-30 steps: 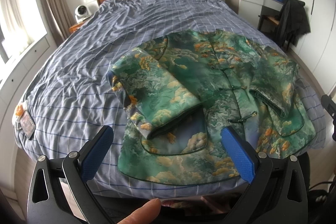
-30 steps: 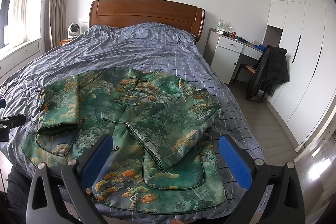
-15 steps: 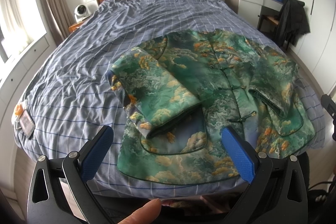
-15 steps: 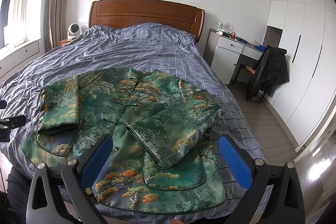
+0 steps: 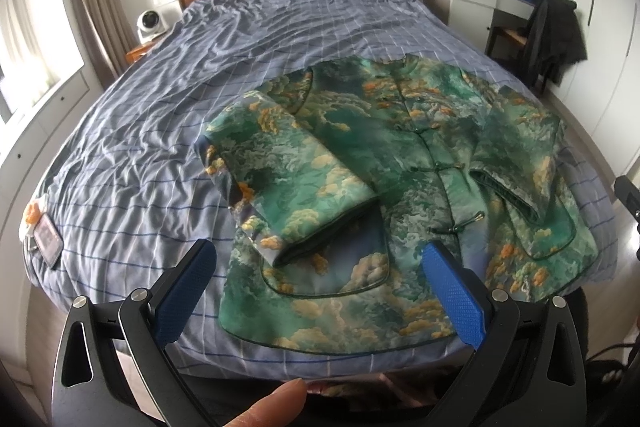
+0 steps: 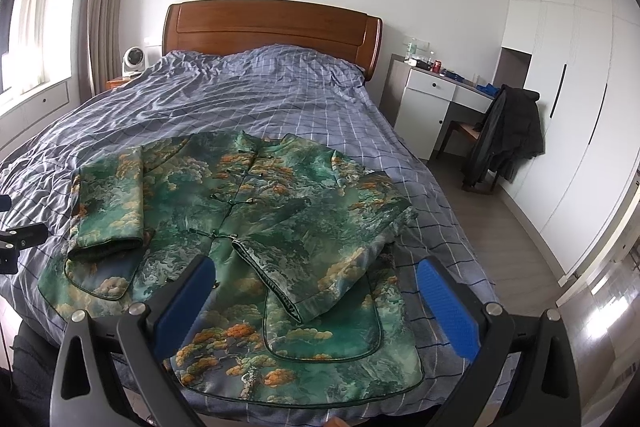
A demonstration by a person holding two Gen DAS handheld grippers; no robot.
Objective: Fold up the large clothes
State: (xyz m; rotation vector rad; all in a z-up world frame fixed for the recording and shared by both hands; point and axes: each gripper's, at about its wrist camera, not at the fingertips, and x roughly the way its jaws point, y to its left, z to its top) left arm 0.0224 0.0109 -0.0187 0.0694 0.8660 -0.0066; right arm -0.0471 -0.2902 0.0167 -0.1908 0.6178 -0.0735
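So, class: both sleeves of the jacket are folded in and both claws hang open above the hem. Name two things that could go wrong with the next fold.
1. The jacket fabric looks glossy, so the folded left sleeve or right sleeve may slide out when the hem is lifted.
2. The hem lies near the bed's foot edge; a pull toward the person could drag it off.
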